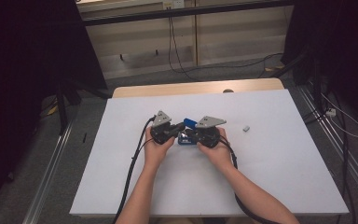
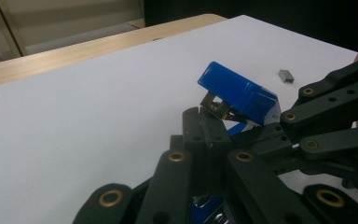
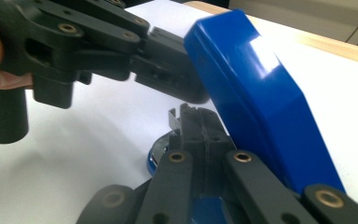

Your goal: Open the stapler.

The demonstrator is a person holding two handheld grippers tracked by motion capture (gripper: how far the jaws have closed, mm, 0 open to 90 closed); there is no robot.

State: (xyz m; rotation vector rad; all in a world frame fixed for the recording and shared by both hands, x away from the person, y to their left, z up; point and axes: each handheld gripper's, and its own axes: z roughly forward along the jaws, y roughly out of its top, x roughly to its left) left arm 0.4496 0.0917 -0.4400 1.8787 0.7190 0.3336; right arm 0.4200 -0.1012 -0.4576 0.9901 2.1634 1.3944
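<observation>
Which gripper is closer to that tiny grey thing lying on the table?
Right. The right gripper is at the blue stapler, just left of the grey piece; the left gripper sits farther left.

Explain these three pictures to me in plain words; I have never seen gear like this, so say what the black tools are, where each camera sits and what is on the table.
A person sits at a white table and holds a hand tool in each hand: a black two-jaw gripper with a trailing cable. The high view looks down from above; the left gripper is at its left, the right gripper beside it. The other two pictures come from small cameras riding on each gripper, looking along its own jaws. Between the two grippers is a blue stapler with its lid swung up. Both grippers have their jaws closed; the right gripper's jaw tips sit by a thin metal part of the stapler, the left gripper's by its lid. A small grey block of staples lies apart to the right.
</observation>
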